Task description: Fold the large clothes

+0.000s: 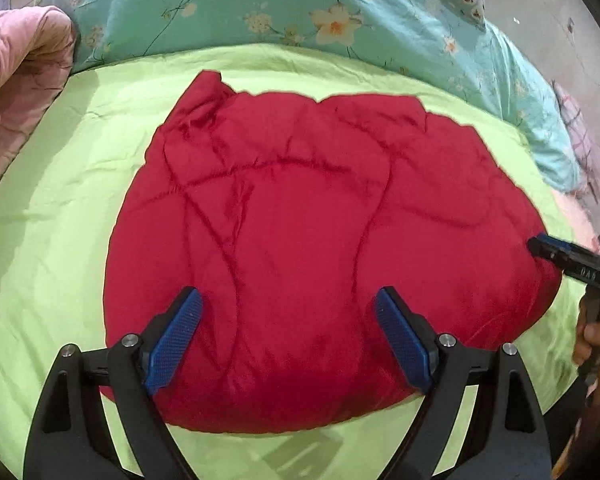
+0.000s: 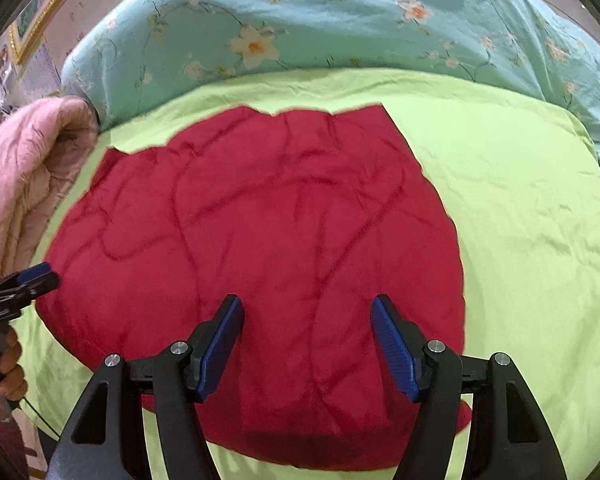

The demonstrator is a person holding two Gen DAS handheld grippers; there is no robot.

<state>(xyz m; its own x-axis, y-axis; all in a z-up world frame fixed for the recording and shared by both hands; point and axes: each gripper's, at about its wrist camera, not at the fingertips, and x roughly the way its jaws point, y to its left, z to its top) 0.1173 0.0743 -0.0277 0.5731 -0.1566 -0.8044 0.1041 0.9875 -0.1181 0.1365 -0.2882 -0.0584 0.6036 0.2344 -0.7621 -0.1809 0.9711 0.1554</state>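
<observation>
The red padded garment (image 1: pixel 320 248) lies flattened in the middle of the bed, on the lime-green sheet (image 1: pixel 60 208), and looks already folded into a broad, puffy block with quilted seams across its top. Its long axis runs side to side across both wrist views, from the bed's left side toward its right, with the near hem facing the person.

The left gripper (image 1: pixel 288 336) hangs over the near hem, toward the garment's left half, its jaws spread wide and holding nothing. The right gripper (image 2: pixel 306 346) hangs likewise over the near hem toward the right half, also released and empty; in the left view its tip shows at the garment's right-hand edge. Each gripper is about equally close to its own end of the hem, so neither has the advantage. My judgement is that the coming move turns on this: the garment lies straight ahead and just below both grippers, so a fold away from the person would start from the near hem.

Beyond the garment, a teal floral quilt (image 1: pixel 220 12) is bunched along the far edge of the bed, and a pink quilted cover (image 1: pixel 16 80) sits at the far-left corner.
</observation>
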